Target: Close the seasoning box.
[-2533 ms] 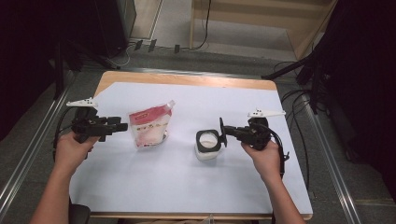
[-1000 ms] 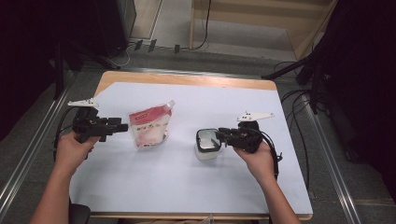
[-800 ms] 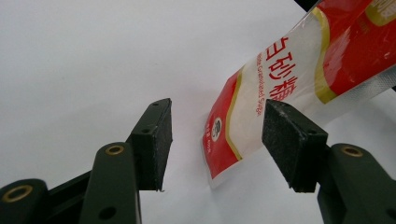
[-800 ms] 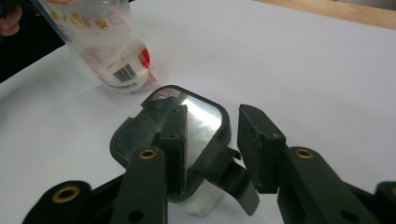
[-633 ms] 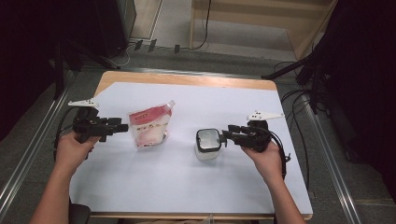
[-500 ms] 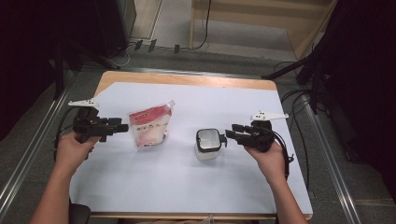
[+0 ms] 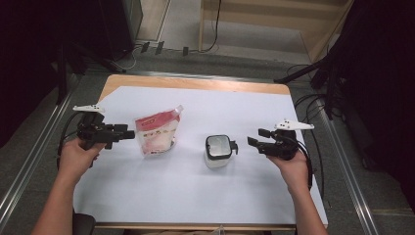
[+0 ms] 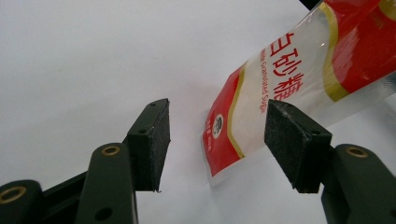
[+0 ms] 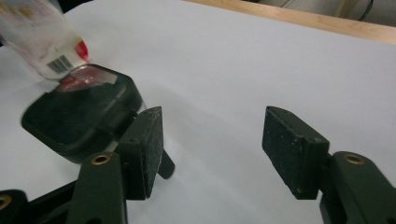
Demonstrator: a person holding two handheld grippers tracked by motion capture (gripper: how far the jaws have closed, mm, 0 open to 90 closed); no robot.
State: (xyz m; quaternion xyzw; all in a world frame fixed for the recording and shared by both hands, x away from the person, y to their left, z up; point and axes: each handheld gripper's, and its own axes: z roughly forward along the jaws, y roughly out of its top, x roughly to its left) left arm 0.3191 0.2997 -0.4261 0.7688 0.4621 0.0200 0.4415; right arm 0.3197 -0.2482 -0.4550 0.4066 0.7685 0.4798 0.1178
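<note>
R tongs just opened, off jar; L tongs wide by sugar bag.

One pouch, one lidded jar and two grippers, left and right, were on the table.

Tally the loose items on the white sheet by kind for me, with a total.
Red and white sugar pouch: 1
Clear container with black lid: 1
Total: 2
</note>
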